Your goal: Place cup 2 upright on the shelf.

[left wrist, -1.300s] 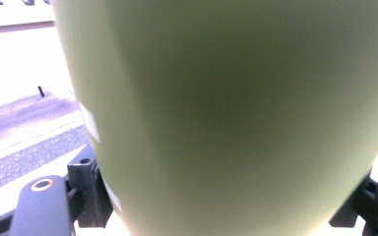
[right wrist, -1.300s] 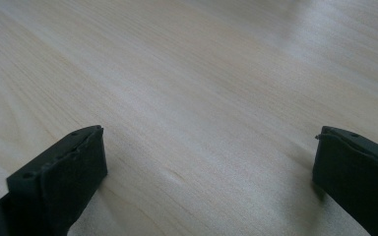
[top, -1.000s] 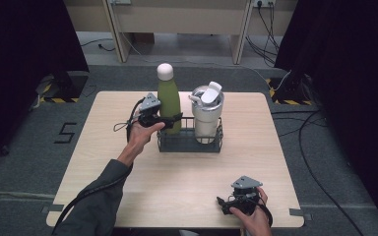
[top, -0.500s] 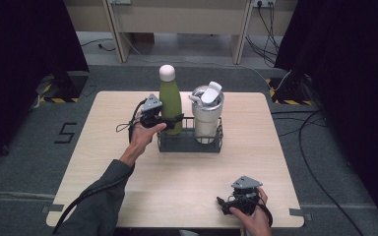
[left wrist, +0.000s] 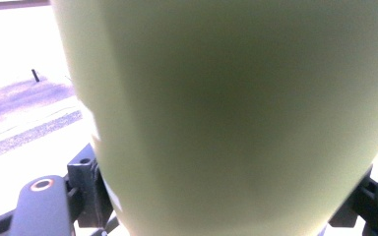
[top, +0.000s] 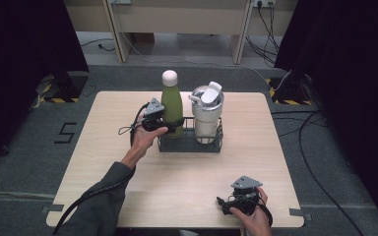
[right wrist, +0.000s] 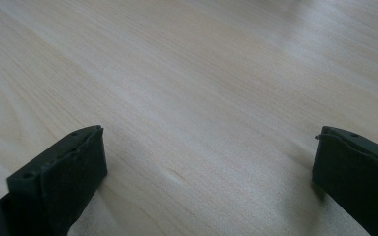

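Nothing moved: left tongs (top: 170, 124) clamp green bottle (top: 172, 102); right tongs (right wrist: 209, 167) gape over table (right wrist: 202, 73).

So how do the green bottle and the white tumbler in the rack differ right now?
The green bottle is slim, tall and round-capped; the white tumbler is wider, shorter, with a flip lid. The left gripper is shut on the green bottle; the white tumbler stands untouched. Both stand upright in the black wire rack.

Bottle (top: 171, 101) left of tumbler (top: 207, 114), both in rack (top: 190, 145) on table (top: 187, 177).
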